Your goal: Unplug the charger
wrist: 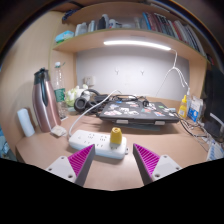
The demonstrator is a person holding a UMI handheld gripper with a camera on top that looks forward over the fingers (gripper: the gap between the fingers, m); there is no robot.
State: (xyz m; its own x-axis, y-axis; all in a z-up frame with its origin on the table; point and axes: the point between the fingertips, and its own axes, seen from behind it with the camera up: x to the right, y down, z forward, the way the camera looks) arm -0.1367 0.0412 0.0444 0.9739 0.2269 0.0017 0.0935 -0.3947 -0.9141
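Note:
A white power strip (92,142) lies on the wooden desk (170,145) just ahead of my fingers. A yellow charger (116,137) stands plugged into its right end, upright. My gripper (114,160) is open, with its magenta pads (82,158) spread wide on either side, a little short of the strip. The charger lies ahead of the gap between the fingers. Nothing is held.
A steel thermos (44,102) and a white bottle (26,122) stand at the left. A black tray (132,113) with cables sits behind the strip. A white cable (172,75) hangs at the right. Shelves with books (150,22) are above.

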